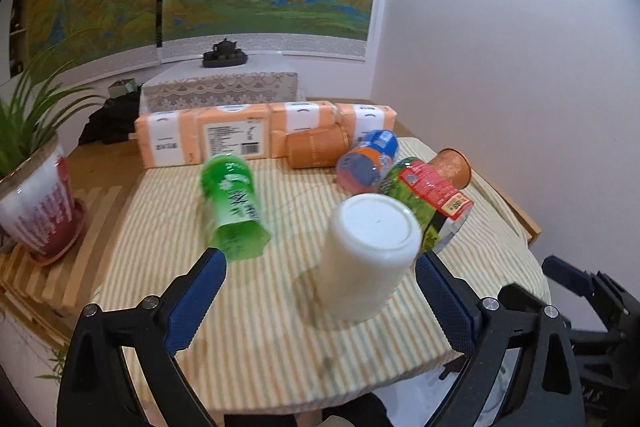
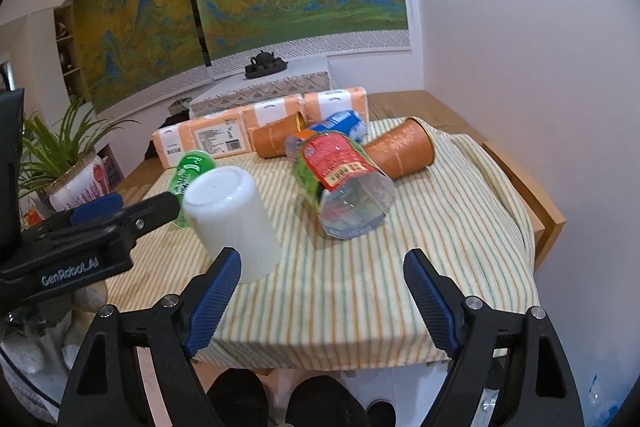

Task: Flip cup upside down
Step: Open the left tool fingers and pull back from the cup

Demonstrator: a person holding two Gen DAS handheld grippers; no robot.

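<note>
A white plastic cup (image 1: 370, 253) stands upside down on the striped cloth (image 1: 256, 331), base up, leaning slightly. It also shows in the right wrist view (image 2: 234, 221). My left gripper (image 1: 320, 297) is open, its blue-padded fingers either side of the cup without touching it. My right gripper (image 2: 322, 301) is open and empty near the table's front edge, to the right of the cup. The left gripper's body shows in the right wrist view (image 2: 100, 227).
A green bottle (image 1: 234, 205), a red-and-green labelled bottle (image 1: 426, 197), a blue bottle (image 1: 368, 161) and two orange cups (image 1: 316, 145) (image 2: 402, 149) lie on the cloth. Orange tissue packs (image 1: 208, 137) stand behind. A potted plant (image 1: 36, 195) is at the left.
</note>
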